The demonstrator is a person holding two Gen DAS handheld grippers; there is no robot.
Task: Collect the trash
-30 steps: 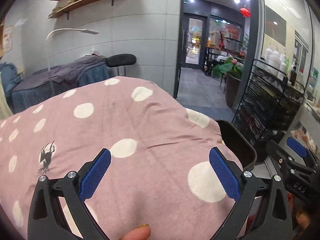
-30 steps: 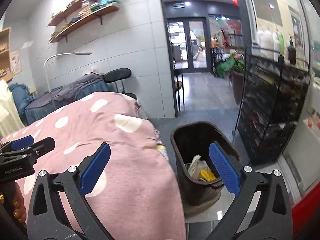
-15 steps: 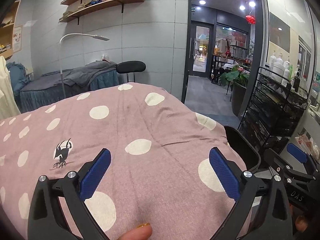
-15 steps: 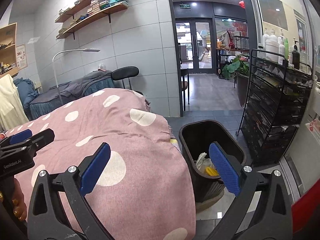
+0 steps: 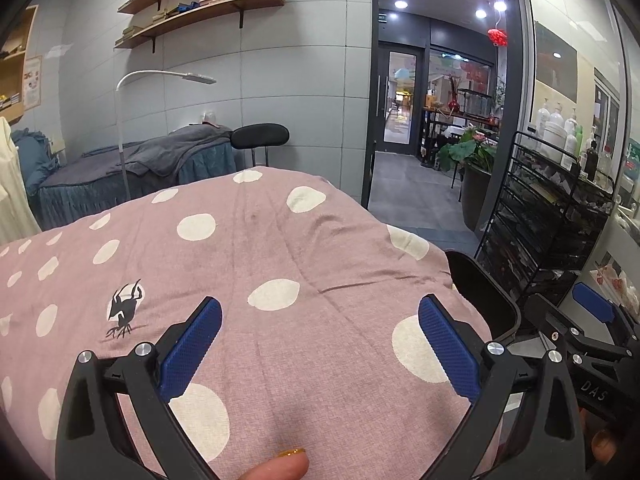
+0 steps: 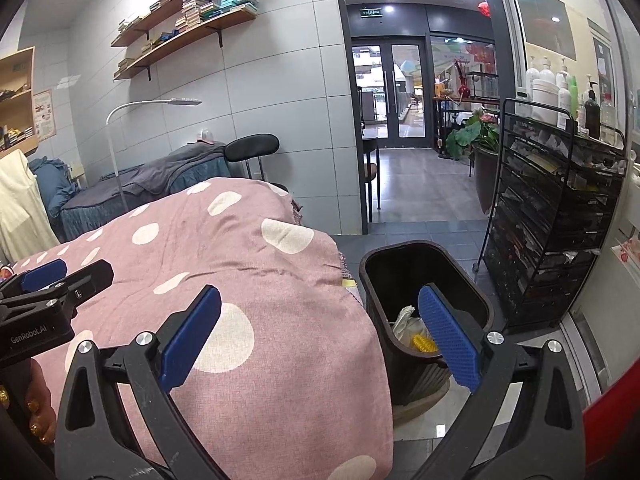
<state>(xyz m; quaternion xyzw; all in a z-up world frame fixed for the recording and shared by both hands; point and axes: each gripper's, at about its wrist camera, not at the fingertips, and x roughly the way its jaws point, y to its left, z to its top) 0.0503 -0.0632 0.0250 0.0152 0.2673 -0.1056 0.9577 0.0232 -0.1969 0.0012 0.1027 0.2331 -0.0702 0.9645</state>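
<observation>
the right wrist view looks down into a dark trash bin (image 6: 426, 304) standing on the floor just beside the bed, with crumpled white paper (image 6: 404, 320) and a small yellow ridged piece (image 6: 423, 344) lying inside; the left wrist view shows only a slice of the bin's rim (image 5: 486, 288) past the edge of the bedding. the left gripper (image 5: 320, 344) hangs above a pink blanket (image 5: 260, 272) with white polka dots and a small black insect-like print (image 5: 124, 310), its blue fingers spread wide with nothing between them; a fingertip (image 5: 280, 468) with a gold nail shows at the bottom edge. the right gripper (image 6: 320, 336) has its fingers equally wide apart and empty, one over the blanket (image 6: 240, 280), the other over the bin's mouth. each view catches the other gripper at its edge.

the room is grey-tiled, with wooden wall shelves (image 6: 180, 20) carrying stacked books and boxes, a white arc lamp (image 5: 160, 80), a second bed (image 5: 132, 172) under grey and blue covers and a black chair back (image 5: 260, 136). a black wire rack (image 6: 556, 216) topped with bottles stands right of the bin, near a potted plant (image 6: 476, 136), and glass doors (image 6: 388, 92) open onto a lit corridor. the blanket's bulk hides the bin's near left side in the left view.
</observation>
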